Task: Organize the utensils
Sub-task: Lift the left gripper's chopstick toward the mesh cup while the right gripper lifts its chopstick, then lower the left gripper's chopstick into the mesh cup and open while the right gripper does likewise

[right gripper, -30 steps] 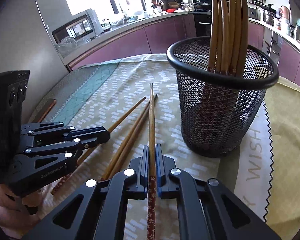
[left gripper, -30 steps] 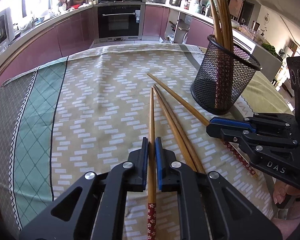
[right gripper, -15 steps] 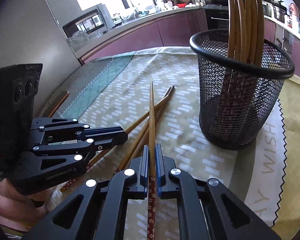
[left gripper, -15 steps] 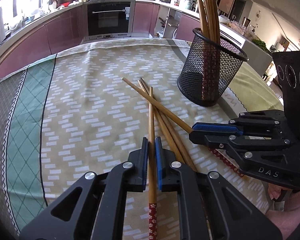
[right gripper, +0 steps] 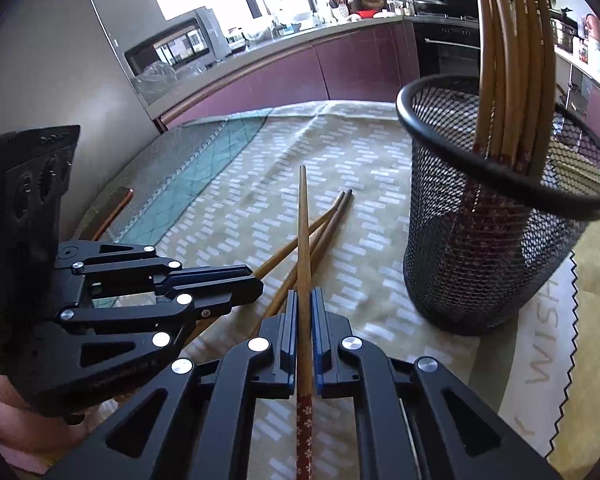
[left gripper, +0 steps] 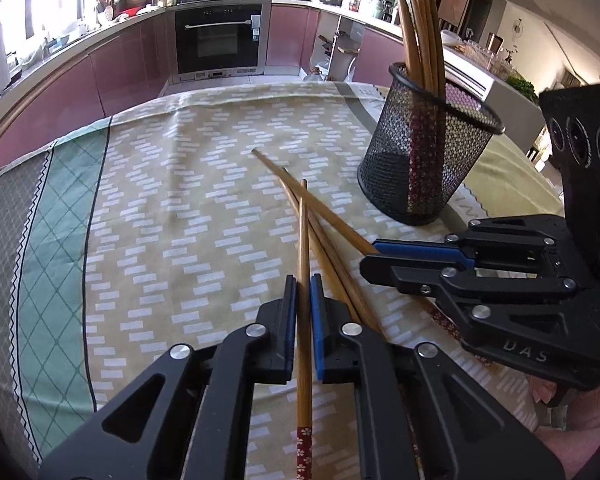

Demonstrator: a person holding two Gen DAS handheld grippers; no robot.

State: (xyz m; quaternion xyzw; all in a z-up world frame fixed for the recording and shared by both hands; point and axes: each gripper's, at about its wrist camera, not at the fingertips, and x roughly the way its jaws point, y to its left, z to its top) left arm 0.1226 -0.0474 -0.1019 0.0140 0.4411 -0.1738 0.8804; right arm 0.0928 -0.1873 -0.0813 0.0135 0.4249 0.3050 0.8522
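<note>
Two grippers clamped | left gripper (left gripper: 303,280) pinches one chopstick (left gripper: 303,240) | right gripper (right gripper: 304,296) pinches another chopstick (right gripper: 303,232) | loose chopsticks (right gripper: 324,228) on tablecloth (left gripper: 160,220) | mesh holder (right gripper: 480,272) at 2 o'clock (several chopsticks inside)

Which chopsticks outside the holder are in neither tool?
The two loose chopsticks lying side by side on the tablecloth; the left tool and right tool each clamp one other.
</note>
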